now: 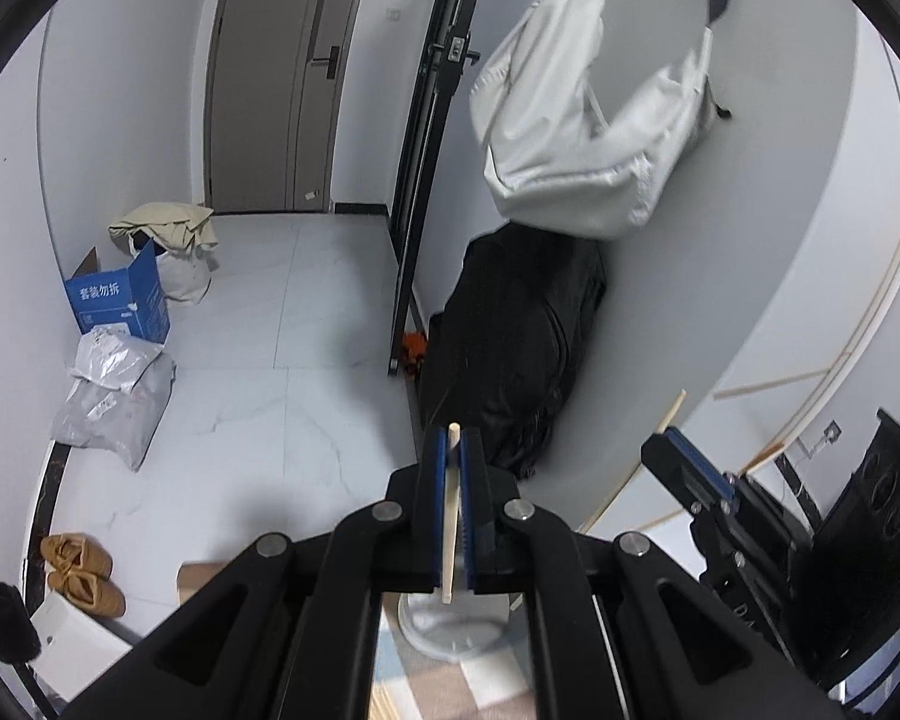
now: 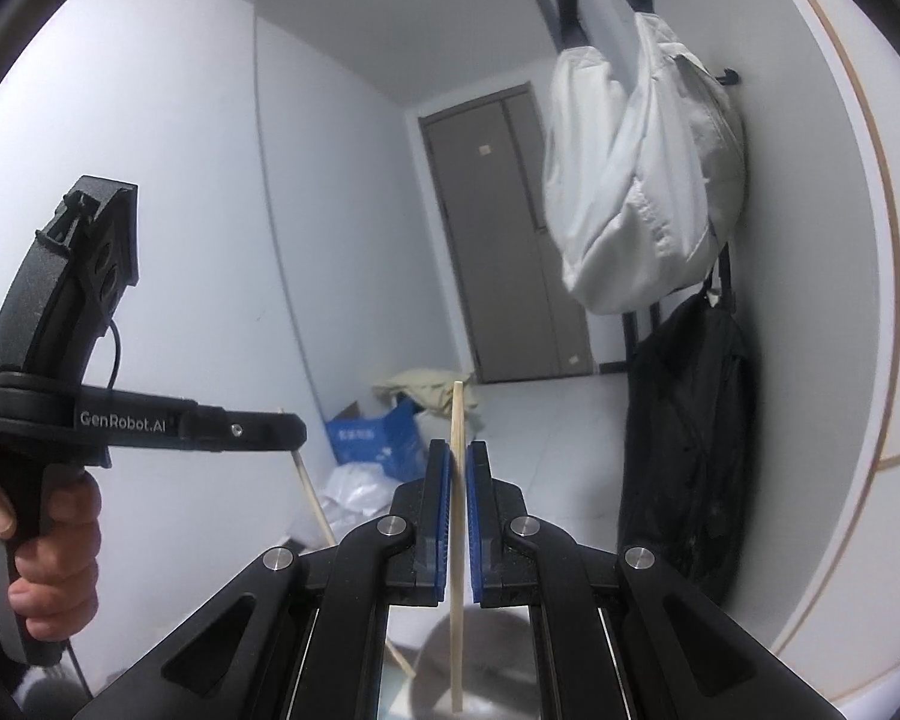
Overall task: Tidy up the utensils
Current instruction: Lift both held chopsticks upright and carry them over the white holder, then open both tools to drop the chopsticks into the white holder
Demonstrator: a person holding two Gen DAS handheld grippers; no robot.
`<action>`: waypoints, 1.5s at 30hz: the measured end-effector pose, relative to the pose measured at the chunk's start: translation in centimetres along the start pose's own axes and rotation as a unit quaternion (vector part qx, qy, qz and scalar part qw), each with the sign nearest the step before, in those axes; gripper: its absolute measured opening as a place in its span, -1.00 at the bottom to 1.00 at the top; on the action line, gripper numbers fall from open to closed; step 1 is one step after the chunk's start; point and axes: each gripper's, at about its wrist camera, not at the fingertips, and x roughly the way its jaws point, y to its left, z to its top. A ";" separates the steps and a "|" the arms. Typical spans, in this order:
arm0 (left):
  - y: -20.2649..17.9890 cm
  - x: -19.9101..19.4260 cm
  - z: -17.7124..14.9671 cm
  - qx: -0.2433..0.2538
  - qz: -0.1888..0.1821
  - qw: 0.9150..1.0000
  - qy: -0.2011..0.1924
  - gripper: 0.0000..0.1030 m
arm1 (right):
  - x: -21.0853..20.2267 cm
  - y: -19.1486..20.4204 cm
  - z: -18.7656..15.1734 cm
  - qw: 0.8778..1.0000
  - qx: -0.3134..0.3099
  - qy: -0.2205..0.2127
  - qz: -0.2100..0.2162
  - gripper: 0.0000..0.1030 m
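Item 1: left hand-held gripper (image 1: 451, 450). We record its blue pads pressed together on a wooden chopstick (image 1: 450, 516), pinched near its upper end, with only a short tip showing past the pads and the rest hanging down behind the fingers. We judge the near-upright hold lets the stick drop end-first into a holder.

Item 2: right hand-held gripper (image 2: 457, 462). Pads pinching a second chopstick (image 2: 457, 540) around its middle, so a long stretch rises above the pads and another runs down below them. The stick stands close to vertical. In the left wrist view this gripper (image 1: 684, 456) appears to the right of the left one, its stick slanting.

Item 3: grey round container (image 2: 486, 660), directly below the right gripper's chopstick, whose lower end lies over its opening; whether it touches the bottom we cannot tell. We take this for the utensil holder, which would explain why both sticks are carried upright above it.

Item 4: person's hand (image 2: 36, 546), gripping the left tool's handle, left of the container.

Item 5: surroundings. White backpack (image 2: 636, 192) and black bag (image 2: 684, 420) hang on the wall beyond the container; blue box (image 1: 120, 300) on the floor farther off.
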 end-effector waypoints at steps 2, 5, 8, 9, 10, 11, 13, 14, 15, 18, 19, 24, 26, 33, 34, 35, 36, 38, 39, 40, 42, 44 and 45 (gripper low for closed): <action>0.1 0.7 0.3 0.001 0.000 1.000 -0.004 -1.00 | 1.2 -0.6 0.1 1.000 0.004 -0.003 -0.004 -0.92; 0.5 2.2 0.4 -0.002 -0.003 1.000 -0.002 -1.00 | 2.5 -1.3 -0.2 1.000 0.007 -0.003 -0.012 -0.92; 0.7 3.9 0.2 -0.009 -0.010 1.000 0.008 -1.00 | 3.6 -2.0 -0.7 1.000 0.010 0.001 -0.020 -0.92; 0.9 4.5 -0.3 -0.009 -0.011 1.000 0.014 -1.00 | 3.8 -2.1 -1.2 1.000 0.010 0.004 -0.021 -0.92; 1.0 4.9 -0.4 -0.008 -0.013 1.000 0.019 -1.00 | 4.1 -2.2 -1.5 1.000 0.008 0.006 -0.023 -0.92; 1.0 5.3 -0.7 -0.007 -0.016 1.000 0.024 -1.00 | 4.5 -2.3 -1.8 1.000 0.005 0.009 -0.025 -0.91; 1.1 6.1 -1.4 -0.002 -0.015 0.999 0.035 -1.00 | 5.0 -2.5 -2.4 1.000 0.000 0.013 -0.024 -0.91; 1.2 6.4 -1.7 0.000 -0.017 0.999 0.040 -1.00 | 5.2 -2.5 -2.7 1.000 -0.003 0.016 -0.023 -0.92; 1.2 6.6 -2.0 0.001 -0.022 0.999 0.045 -1.00 | 5.4 -2.5 -3.0 1.000 -0.006 0.019 -0.022 -0.92; 1.3 7.2 -2.6 0.006 -0.039 0.998 0.058 -1.00 | 6.1 -2.6 -4.1 0.999 -0.017 0.034 -0.016 -0.91; 1.4 7.3 -2.6 0.005 -0.045 0.997 0.060 -1.00 | 6.2 -2.6 -4.5 0.999 -0.019 0.041 -0.015 -0.91; 2.2 7.6 -1.8 -0.038 -0.091 0.991 0.087 -0.77 | 6.4 -3.5 -6.5 0.996 0.007 0.088 0.012 -0.74; 2.6 6.9 -1.9 -0.050 -0.094 0.990 0.087 -0.51 | 5.8 -4.0 -7.0 0.994 0.026 0.099 0.021 -0.61; 3.4 2.4 -2.4 -0.065 -0.053 0.995 0.051 0.12 | 1.7 -4.3 -7.0 0.995 0.045 0.088 -0.004 -0.15; 3.4 1.6 -2.7 -0.066 -0.046 0.996 0.046 0.18 | 0.8 -4.2 -7.0 0.995 0.048 0.085 -0.007 -0.10; 3.4 0.7 -3.0 -0.067 -0.038 0.996 0.043 0.22 | 0.5 -4.2 -6.9 0.995 0.051 0.084 -0.008 -0.09; 3.2 -0.1 -3.2 -0.065 -0.030 0.997 0.039 0.28 | -0.1 -4.0 -6.8 0.995 0.055 0.082 -0.009 -0.06; 3.0 -0.8 -3.7 -0.064 -0.012 0.997 0.029 0.37 | -1.3 -3.4 -6.5 0.995 0.059 0.075 -0.009 0.01; 2.8 -1.9 -4.1 -0.063 -0.001 0.998 0.021 0.44 | -1.5 -3.1 -6.4 0.996 0.059 0.072 -0.009 0.10; 2.6 -2.7 -4.4 -0.062 0.008 0.998 0.015 0.46 | -2.4 -2.4 -6.2 0.996 0.056 0.067 -0.008 0.21; 2.1 -4.3 -5.2 -0.056 0.024 0.998 0.002 0.49 | -3.3 -1.3 -5.9 0.997 0.050 0.058 -0.004 0.29; 1.3 -5.8 -6.1 -0.056 0.046 0.997 -0.007 0.54 | -4.8 0.1 -5.7 0.998 0.048 0.050 0.006 0.35; 1.1 -6.4 -6.5 -0.054 0.050 0.997 -0.010 0.61 | -5.2 0.5 -5.6 0.998 0.047 0.048 0.011 0.40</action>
